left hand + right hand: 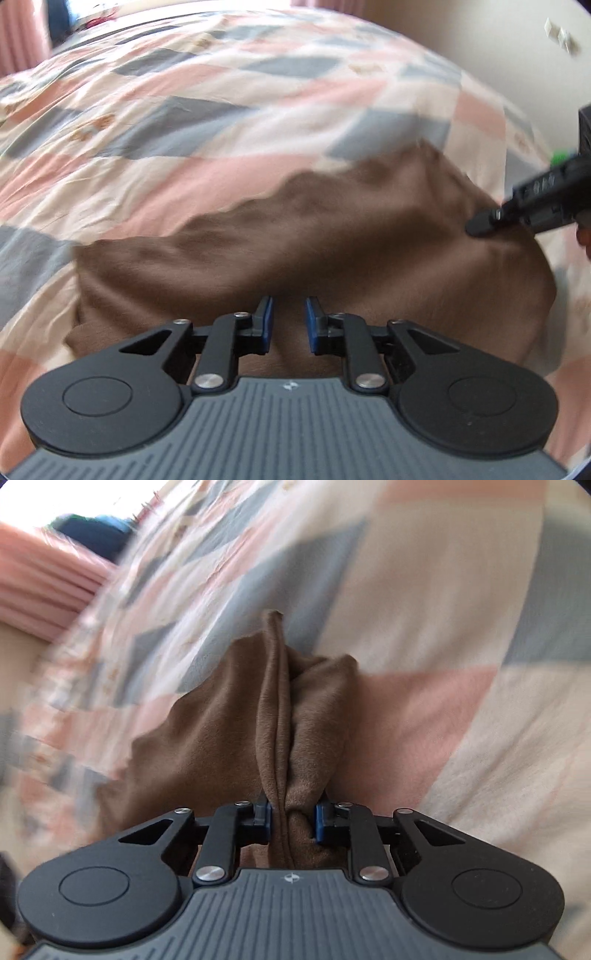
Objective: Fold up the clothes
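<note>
The right gripper (291, 818) pinches a bunched fold of the brown garment (314, 251) lying on the patchwork quilt (221, 110); the left gripper (289, 319) hovers narrowly parted, empty, beside pink curtains (40, 590).

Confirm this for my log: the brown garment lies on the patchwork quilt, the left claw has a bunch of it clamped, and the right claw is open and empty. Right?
Not quite: the sides are swapped. The right wrist view shows the right claw shut on a bunched fold of the brown garment. The left wrist view shows the left claw open and empty above it. The garment does lie on the patchwork quilt.
</note>
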Action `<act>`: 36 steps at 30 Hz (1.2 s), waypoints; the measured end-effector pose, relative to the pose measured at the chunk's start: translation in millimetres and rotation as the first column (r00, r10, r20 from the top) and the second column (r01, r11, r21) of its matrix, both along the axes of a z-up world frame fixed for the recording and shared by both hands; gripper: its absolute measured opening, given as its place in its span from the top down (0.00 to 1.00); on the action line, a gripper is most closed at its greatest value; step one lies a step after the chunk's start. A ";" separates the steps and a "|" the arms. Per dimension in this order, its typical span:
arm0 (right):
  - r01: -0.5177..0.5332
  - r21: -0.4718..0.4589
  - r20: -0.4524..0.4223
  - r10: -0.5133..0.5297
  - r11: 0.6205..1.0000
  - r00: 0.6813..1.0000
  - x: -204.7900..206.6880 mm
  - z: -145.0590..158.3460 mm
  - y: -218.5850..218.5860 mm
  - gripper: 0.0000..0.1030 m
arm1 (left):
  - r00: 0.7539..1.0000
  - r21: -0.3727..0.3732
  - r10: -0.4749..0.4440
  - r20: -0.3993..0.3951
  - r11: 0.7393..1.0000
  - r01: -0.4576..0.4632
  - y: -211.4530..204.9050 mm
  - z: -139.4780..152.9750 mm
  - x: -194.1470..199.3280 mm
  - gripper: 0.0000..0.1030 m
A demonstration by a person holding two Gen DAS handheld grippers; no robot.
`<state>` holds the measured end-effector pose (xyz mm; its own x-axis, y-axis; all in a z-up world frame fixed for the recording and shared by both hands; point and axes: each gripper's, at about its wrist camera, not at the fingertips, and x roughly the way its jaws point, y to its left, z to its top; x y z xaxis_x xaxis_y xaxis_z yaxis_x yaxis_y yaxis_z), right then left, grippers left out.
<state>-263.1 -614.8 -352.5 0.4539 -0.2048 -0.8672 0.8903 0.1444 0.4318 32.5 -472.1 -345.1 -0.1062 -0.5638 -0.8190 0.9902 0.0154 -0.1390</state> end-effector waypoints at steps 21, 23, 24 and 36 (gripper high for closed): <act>-0.652 -0.355 -0.584 0.386 0.670 0.715 300.8 -13.0 186.4 0.57 | 0.793 0.070 0.263 -0.549 0.960 -0.270 91.9 11.5 182.9 0.83; -0.721 -0.377 -0.655 0.383 0.581 0.651 304.6 -21.7 206.6 0.55 | 0.750 0.088 0.249 -0.613 0.965 -0.248 80.7 2.9 183.1 0.80; -0.741 -0.386 -0.676 0.378 0.549 0.632 304.0 -21.1 214.0 0.55 | 0.731 0.103 0.245 -0.636 0.967 -0.235 73.9 -0.6 181.8 0.79; -0.615 -0.507 -0.511 0.364 0.604 0.779 218.2 27.3 233.3 0.34 | 0.584 0.255 0.314 -0.748 0.949 -0.184 20.3 -53.2 149.4 0.45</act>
<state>-44.8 -381.4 -325.2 0.3716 -0.5731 -0.7304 0.6583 0.7174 -0.2280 181.8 -451.9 -398.3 -0.6060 -0.5590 -0.5659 0.4657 0.3275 -0.8221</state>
